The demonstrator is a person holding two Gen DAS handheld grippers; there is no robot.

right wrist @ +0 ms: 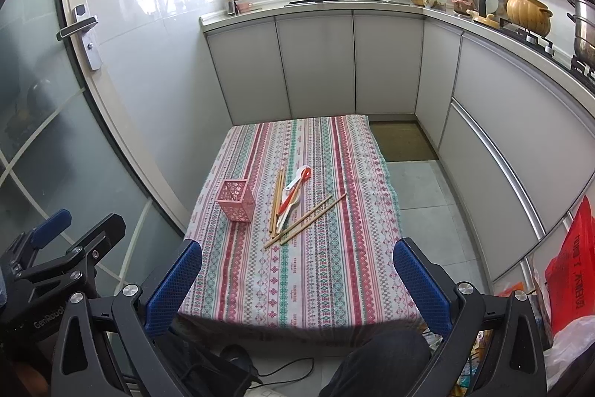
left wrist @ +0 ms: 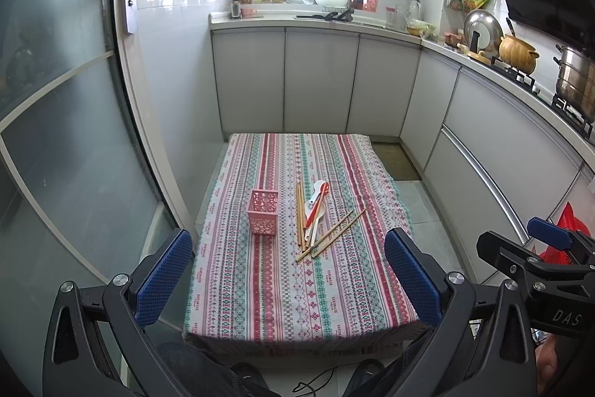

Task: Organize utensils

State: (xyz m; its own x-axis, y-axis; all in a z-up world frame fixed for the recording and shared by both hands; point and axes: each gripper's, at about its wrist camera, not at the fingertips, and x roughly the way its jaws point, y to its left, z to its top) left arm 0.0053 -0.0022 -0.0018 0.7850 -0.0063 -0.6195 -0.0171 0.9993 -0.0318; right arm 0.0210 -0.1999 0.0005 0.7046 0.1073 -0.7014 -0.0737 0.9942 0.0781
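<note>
left wrist: left gripper spread, empty, short of the table | pink holder upright, chopsticks and spoons heaped at its 3 o'clock | right wrist: right gripper spread, empty; heap at 12 | step: nothing picked yet | next: likely pinch one chopstick, stand it in the holder.

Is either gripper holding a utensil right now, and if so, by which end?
Nothing is held. The left gripper and right gripper are both open, short of the table; the chopsticks and spoons lie loose beside the pink holder.
</note>
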